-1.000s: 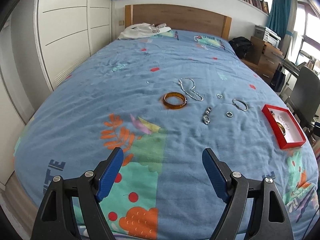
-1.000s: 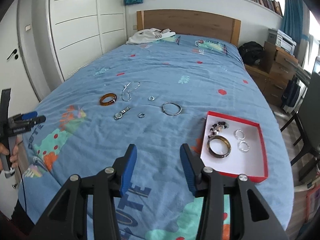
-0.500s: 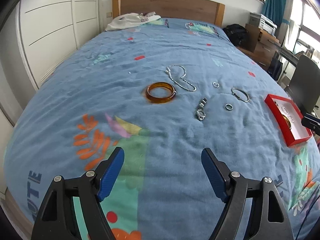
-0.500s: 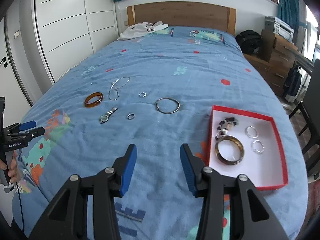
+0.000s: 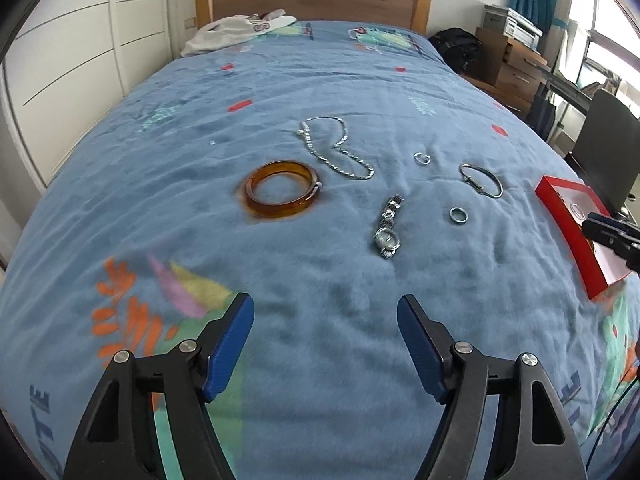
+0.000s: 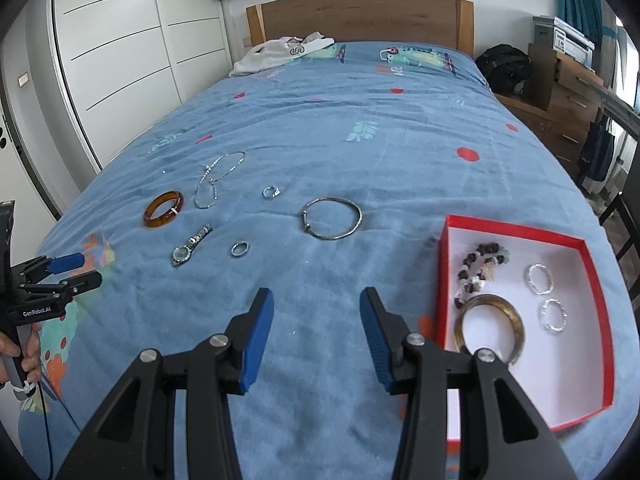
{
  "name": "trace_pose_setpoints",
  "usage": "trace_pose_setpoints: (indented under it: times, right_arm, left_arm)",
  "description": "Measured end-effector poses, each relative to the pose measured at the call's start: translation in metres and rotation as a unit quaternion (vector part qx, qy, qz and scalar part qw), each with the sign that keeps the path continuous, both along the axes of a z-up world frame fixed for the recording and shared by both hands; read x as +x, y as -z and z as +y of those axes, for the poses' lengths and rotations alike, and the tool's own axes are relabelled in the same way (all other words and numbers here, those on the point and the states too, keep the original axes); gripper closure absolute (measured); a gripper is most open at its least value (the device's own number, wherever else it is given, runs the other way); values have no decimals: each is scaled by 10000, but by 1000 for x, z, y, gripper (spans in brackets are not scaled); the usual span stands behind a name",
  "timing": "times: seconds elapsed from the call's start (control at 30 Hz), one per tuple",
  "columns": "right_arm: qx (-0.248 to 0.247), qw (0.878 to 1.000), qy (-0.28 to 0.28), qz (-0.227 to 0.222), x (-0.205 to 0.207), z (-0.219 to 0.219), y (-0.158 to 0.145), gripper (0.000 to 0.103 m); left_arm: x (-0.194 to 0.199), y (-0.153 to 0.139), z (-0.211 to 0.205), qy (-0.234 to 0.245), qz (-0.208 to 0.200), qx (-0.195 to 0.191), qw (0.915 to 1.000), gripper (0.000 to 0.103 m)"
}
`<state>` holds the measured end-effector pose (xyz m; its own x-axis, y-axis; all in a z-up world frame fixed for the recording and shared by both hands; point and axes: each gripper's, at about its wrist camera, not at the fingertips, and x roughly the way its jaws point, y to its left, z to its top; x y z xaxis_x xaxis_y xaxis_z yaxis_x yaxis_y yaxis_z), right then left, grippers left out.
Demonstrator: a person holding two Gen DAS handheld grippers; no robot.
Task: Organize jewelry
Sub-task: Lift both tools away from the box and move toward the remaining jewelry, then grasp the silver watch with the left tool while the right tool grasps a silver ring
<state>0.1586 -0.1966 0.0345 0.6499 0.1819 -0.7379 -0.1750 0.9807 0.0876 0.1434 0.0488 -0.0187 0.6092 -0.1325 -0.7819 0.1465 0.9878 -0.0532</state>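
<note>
Loose jewelry lies on the blue bedspread: an amber bangle (image 5: 280,195) (image 6: 163,208), a silver chain necklace (image 5: 336,148) (image 6: 216,178), a wristwatch (image 5: 388,228) (image 6: 190,246), two small rings (image 5: 458,215) (image 5: 421,157), and a thin silver bangle (image 5: 480,180) (image 6: 332,218). A red box (image 6: 450,264) (image 5: 560,208) holds a bead bracelet, a brown bangle and two silver rings. My left gripper (image 5: 325,320) is open and empty, short of the amber bangle and watch. My right gripper (image 6: 316,312) is open and empty, left of the box.
A wooden headboard (image 6: 360,16) and white clothing (image 6: 280,54) are at the far end. White wardrobe doors (image 6: 120,60) stand left of the bed. A wooden dresser (image 6: 568,88), a black bag (image 6: 504,66) and a chair (image 5: 608,140) stand on the right.
Both grippers have moved forward over the bed toward the jewelry, which looks larger and nearer. Both stay open and empty.
</note>
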Motion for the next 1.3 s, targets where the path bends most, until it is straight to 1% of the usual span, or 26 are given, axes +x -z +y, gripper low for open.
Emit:
trace_pose_setpoints:
  times: [0.3, 0.53, 0.7, 0.87, 1.0, 1.07, 1.1, 1.17, 1.2, 1.27, 1.3]
  right_arm:
    - [65, 9997, -166, 147, 19, 14, 25, 59]
    - [111, 9986, -479, 195, 35, 31, 40, 59]
    - [118, 9970, -732, 220, 48, 44, 51, 59]
    - [106, 9952, -936, 255, 60, 55, 63, 60]
    - [111, 9936, -1096, 248, 69, 64, 69, 60]
    - [99, 9928, -1173, 236, 74, 69, 71, 61]
    - [99, 9922, -1217, 236, 77, 72, 72, 62]
    - [97, 9911, -1305, 237, 83, 79, 75, 65]
    - [94, 9909, -1323, 242, 85, 81, 76, 67]
    - [93, 9904, -1360, 243, 90, 87, 78, 70]
    - [87, 9903, -1363, 247, 92, 88, 79, 72]
  left_arm:
    - [30, 18, -18, 382, 115, -9, 9992, 33]
    - [50, 31, -27, 697, 210, -48, 9973, 40]
    - [66, 38, -34, 896, 244, -145, 9956, 42]
    - [81, 46, -42, 1126, 290, -207, 9930, 51]
    - [87, 51, -46, 1219, 310, -216, 9918, 56]
    - [88, 52, -47, 1253, 293, -214, 9915, 61]
    - [88, 53, -47, 1259, 287, -188, 9914, 62]
    - [89, 54, -48, 1277, 258, -79, 9914, 70]
    - [89, 55, -47, 1270, 248, -64, 9916, 72]
    - [89, 55, -43, 1224, 254, -114, 9921, 79]
    - [90, 55, -41, 1211, 261, -128, 9922, 79]
